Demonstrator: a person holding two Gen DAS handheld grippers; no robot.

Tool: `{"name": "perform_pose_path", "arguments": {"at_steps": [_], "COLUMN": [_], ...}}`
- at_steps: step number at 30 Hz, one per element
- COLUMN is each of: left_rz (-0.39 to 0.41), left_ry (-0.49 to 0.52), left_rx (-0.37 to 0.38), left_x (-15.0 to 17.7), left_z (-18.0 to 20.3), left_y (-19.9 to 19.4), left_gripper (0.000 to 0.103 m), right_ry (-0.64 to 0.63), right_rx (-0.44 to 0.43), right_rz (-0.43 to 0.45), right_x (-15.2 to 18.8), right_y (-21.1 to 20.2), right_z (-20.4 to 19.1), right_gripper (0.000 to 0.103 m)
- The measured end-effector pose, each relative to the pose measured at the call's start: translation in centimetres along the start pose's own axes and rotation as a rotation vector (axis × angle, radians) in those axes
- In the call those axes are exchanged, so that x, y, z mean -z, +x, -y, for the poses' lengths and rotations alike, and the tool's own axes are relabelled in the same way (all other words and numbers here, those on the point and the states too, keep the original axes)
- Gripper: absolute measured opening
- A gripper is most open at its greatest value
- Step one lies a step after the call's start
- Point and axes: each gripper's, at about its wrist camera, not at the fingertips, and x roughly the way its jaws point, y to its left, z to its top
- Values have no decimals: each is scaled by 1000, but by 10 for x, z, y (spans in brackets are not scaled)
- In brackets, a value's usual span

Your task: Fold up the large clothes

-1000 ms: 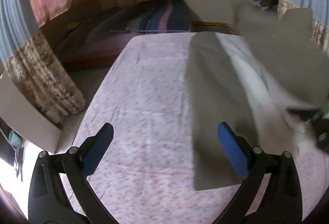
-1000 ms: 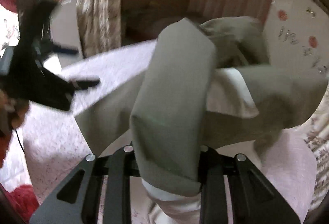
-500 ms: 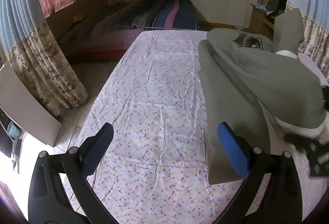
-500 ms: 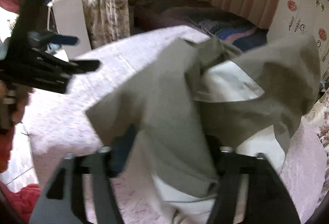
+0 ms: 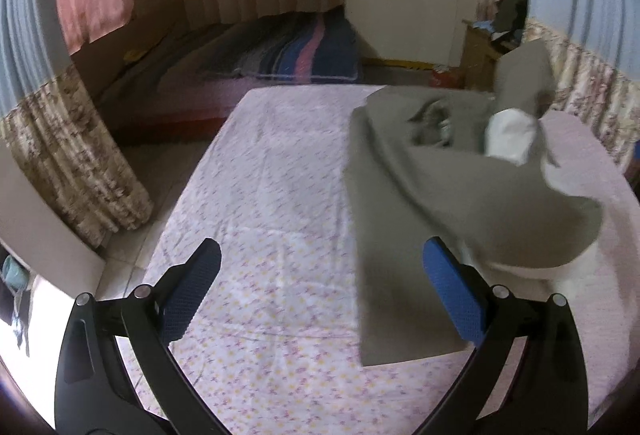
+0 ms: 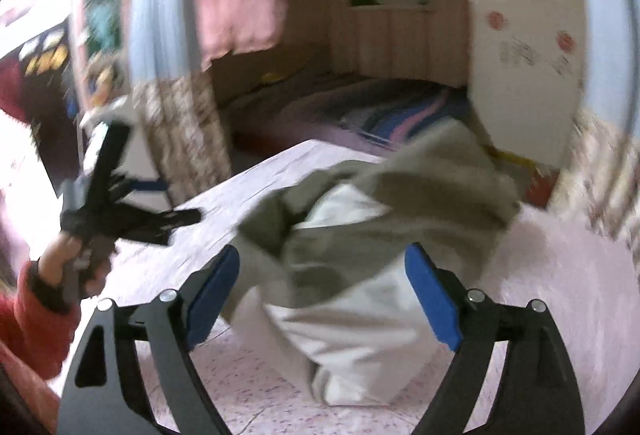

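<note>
Your right gripper jaws were just opening, now wide apart w/ nothing clamped; grey garment lies on bed. Left gripper also apart, empty.

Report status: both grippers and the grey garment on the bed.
Left gripper open, empty. Right gripper jaws just opened, pads clear of the grey white-lined garment. It lies bunched on the floral pink bedsheet. Nothing in the way.

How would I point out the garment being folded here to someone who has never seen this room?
Find the bed with the pale floral sheet in the foreground. On its right side lies the grey-green garment, part flat, part rumpled. It is the only loose cloth on that sheet, and its white lining shows where it is turned over.
</note>
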Motion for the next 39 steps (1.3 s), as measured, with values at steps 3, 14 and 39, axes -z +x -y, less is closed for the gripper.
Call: {"name": "perform_pose_path", "arguments": {"at_steps": [3,14,39], "left_rz": [12,21,-185], "left_ry": [26,123,173], "left_rx": [38,82,213], "left_x": [-5,-22,-11], "left_z": [15,62,98], "left_y": [-5,-8,73], "left_gripper": [100,100,68], "right_ry": [120,334,389], "right_rx": [40,58,-19], "right_rz": [-16,-101,-173], "right_x": [15,50,66], "right_y": [16,59,111], "right_z": [31,87,96], "right_gripper": [85,85,38]}}
